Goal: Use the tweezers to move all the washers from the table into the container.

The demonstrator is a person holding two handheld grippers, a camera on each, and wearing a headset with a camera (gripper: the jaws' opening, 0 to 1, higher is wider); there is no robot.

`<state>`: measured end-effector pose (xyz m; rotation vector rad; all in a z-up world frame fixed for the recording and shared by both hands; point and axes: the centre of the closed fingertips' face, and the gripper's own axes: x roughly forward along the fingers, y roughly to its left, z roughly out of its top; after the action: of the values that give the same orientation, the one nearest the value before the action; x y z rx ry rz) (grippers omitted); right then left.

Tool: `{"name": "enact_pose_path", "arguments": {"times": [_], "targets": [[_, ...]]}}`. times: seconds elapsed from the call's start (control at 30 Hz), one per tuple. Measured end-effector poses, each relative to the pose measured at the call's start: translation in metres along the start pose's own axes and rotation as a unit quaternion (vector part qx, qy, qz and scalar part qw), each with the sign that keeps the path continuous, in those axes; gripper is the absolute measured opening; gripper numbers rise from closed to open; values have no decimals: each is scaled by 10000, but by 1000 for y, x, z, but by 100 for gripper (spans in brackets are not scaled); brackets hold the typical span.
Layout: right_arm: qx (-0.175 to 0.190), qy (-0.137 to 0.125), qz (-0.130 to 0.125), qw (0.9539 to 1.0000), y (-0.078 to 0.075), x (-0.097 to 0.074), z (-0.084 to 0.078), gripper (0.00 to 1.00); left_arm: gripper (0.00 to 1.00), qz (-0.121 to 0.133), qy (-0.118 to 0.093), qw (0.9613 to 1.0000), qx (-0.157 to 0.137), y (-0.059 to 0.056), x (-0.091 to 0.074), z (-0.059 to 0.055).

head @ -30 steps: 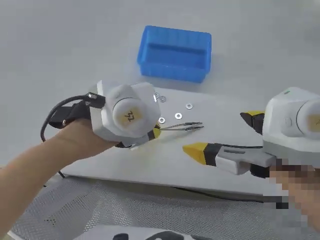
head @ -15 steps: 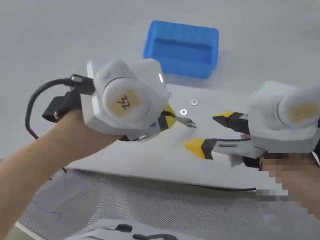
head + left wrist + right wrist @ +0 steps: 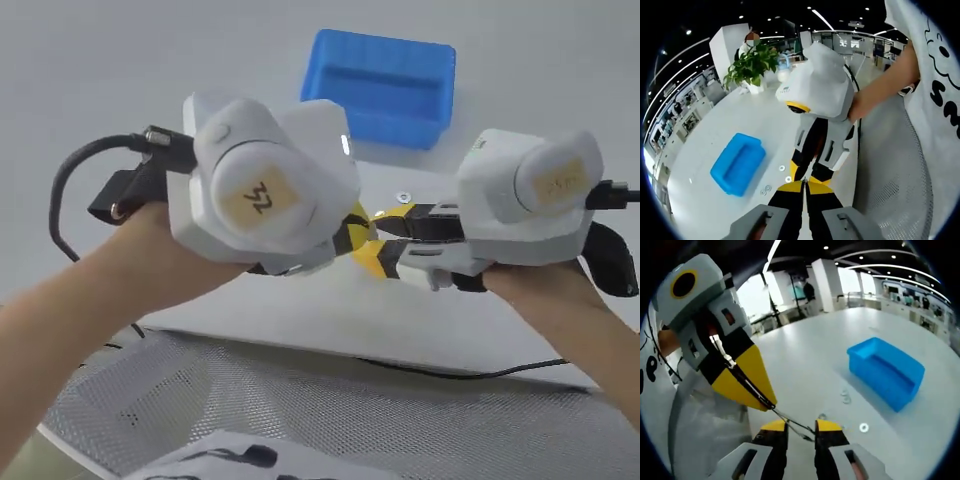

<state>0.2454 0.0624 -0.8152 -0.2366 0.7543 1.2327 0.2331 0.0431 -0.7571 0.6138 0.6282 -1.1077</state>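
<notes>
- Centre of the head view: my left gripper (image 3: pixel 805 186), jaws pinched shut on the tweezers (image 3: pixel 790 421), meets my right gripper (image 3: pixel 800 427).
- My right jaws stand slightly apart, the tweezers' tips between them.
- Washers (image 3: pixel 788 178) lie loose on the table (image 3: pixel 300 315), near the blue container (image 3: pixel 395 125) at upper centre.

A zigzag mark is printed on the tan round label (image 3: pixel 262 203) of the left claw (image 3: pixel 805 187); "SM", cut off, is read on a white shirt (image 3: pixel 940 95) at the right edge.

Bright, even light from ceiling lamps (image 3: pixel 821 18); faint shadows, strong fisheye bending at edges
</notes>
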Motion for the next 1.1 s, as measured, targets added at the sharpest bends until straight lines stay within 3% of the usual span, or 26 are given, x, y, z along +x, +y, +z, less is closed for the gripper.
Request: {"name": "enact_pose_path", "arguments": {"times": [0.17, 0.53, 0.73, 1.1], "targets": [[196, -69, 181, 9996, 2, 4, 5, 14, 0, -10, 76, 9999, -65, 6, -3, 0], [335, -294, 252, 9987, -9, 15, 24, 13, 0, 171, 113, 9998, -90, 26, -8, -4], [405, -296, 268, 9984, -11, 22, 24, 14, 0, 164, 199, 9996, -63, 29, -5, -9], [473, -307, 231, 9981, -14, 22, 25, 13, 0, 181, 192, 9996, -49, 34, -4, -6]]}}
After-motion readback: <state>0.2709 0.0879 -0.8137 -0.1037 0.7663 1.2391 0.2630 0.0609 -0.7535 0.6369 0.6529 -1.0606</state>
